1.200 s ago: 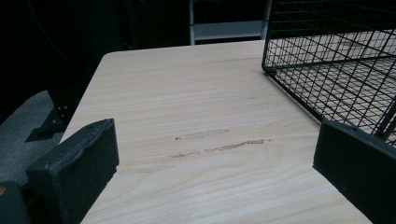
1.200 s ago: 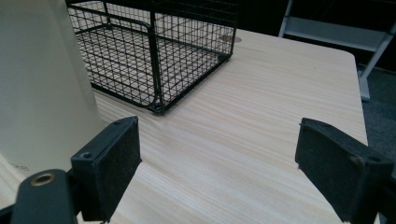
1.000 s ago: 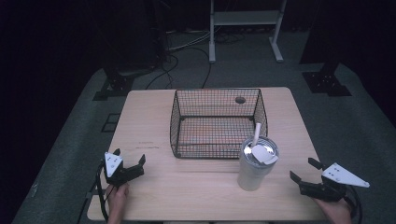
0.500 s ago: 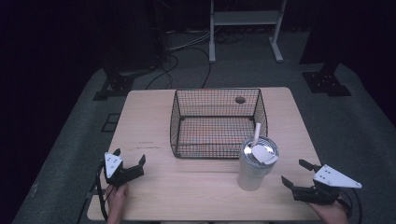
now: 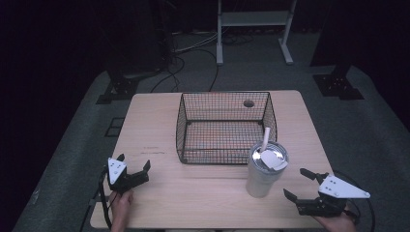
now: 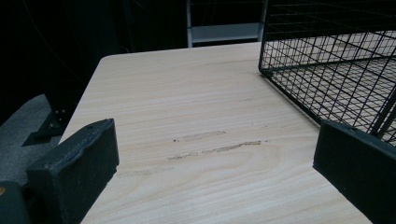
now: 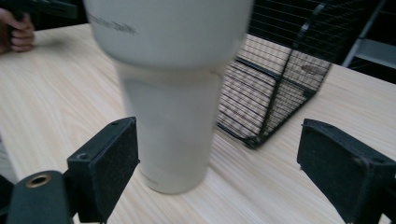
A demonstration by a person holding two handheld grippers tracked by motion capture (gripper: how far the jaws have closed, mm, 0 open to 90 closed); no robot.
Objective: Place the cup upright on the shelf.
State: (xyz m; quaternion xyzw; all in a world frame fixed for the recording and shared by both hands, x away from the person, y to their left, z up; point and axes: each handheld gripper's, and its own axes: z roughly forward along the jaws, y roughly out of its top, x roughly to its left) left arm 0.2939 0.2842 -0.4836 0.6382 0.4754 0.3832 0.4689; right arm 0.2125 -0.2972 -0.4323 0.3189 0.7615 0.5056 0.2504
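A white tumbler (image 5: pixel 265 170) with a lid and a straw stands upright on the wooden table (image 5: pixel 159 125), just in front of the black wire basket (image 5: pixel 225 127). My right gripper (image 5: pixel 298 185) is open at the table's front right, its jaws pointing at the tumbler from a short distance. In the right gripper view the tumbler (image 7: pixel 170 93) stands close ahead, left of centre between the spread jaws, and the right gripper (image 7: pixel 224 158) touches nothing. My left gripper (image 5: pixel 134 164) rests open near the front left corner. Bare wood lies between the jaws of the left gripper (image 6: pixel 215 154).
The basket (image 6: pixel 336 70) holds nothing and sits mid-table toward the back. A round hole (image 5: pixel 249 103) is in the tabletop behind it. Beyond the table, cables (image 5: pixel 193 48) and stand bases (image 5: pixel 338 82) lie on the dark floor.
My right gripper has moved left and forward, closer to the tumbler. The left gripper has stayed where it was.
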